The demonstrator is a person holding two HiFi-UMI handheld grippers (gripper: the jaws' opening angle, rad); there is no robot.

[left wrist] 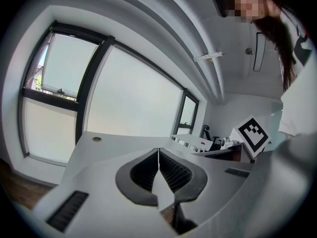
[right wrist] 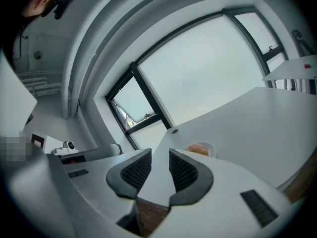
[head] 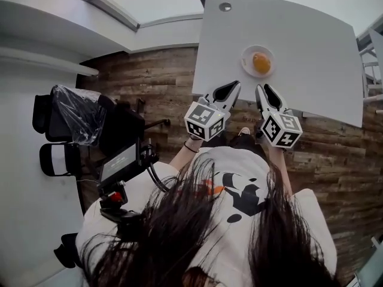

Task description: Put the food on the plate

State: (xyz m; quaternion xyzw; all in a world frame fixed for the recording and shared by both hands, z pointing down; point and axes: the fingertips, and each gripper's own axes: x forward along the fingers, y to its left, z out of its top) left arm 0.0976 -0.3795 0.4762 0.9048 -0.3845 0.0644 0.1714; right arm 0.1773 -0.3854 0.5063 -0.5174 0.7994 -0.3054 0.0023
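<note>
Orange, roundish food [head: 261, 63] sits on the small plate [head: 245, 57], upper right on the white table [head: 311, 52], clear of both empty claws, left gripper [head: 237, 83] clenched, right gripper [head: 261, 87] pinched near-closed; likely light, soft, bruisable, so pinch gently across its middle.

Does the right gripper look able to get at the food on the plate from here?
Probably yes. The right gripper sits at the near edge of the table, pointing toward the plate, with only bare surface between it and the food. Its jaws are shut and would need opening.
</note>
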